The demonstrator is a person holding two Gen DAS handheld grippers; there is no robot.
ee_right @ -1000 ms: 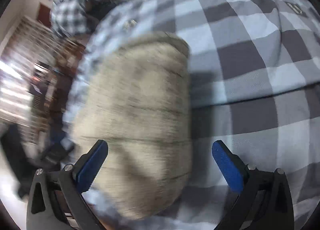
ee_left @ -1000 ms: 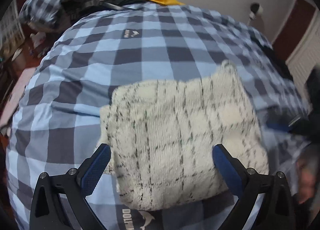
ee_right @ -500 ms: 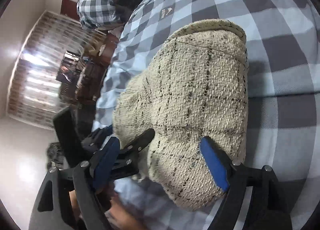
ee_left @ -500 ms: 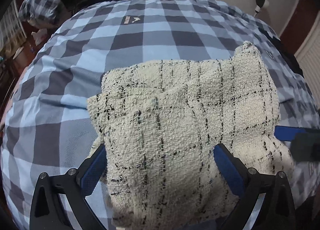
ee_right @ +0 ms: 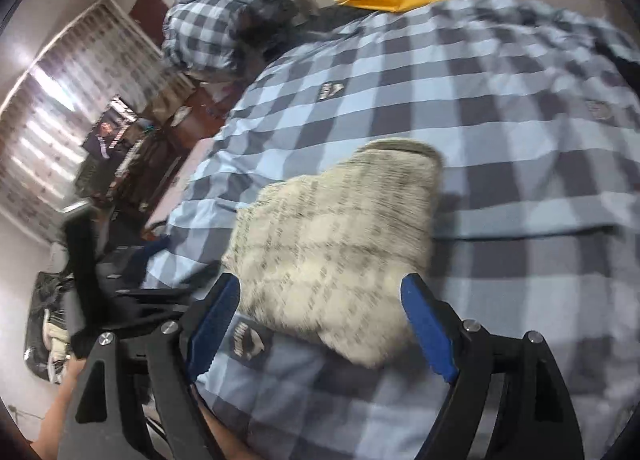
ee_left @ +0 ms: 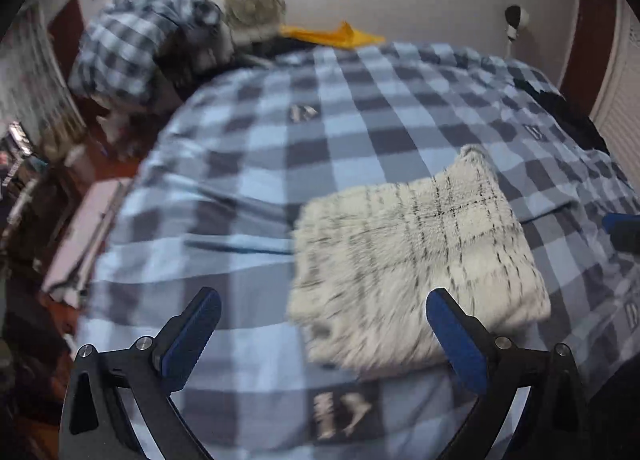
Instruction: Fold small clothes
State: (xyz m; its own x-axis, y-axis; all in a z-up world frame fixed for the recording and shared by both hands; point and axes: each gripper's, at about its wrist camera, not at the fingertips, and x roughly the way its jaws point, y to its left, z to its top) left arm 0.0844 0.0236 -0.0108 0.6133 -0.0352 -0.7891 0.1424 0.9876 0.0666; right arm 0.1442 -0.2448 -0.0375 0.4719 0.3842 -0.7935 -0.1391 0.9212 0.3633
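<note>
Checked blue bedspread (ee_left: 360, 132) now has the cream knit garment (ee_left: 416, 260) lying folded near its front edge, let go by both the left gripper (ee_left: 318, 326) and right gripper (ee_right: 320, 316), jaws wide and empty, so this fold looks done.

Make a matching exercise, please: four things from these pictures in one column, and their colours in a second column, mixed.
Things:
1. folded garment
2. bed cover
3. cloth at the far edge of the bed
4. gripper pads

Colours:
A. orange-yellow
B. cream with dark grid lines
C. solid blue
D. light blue and grey checks

Pairs: 1-B, 2-D, 3-A, 4-C
</note>
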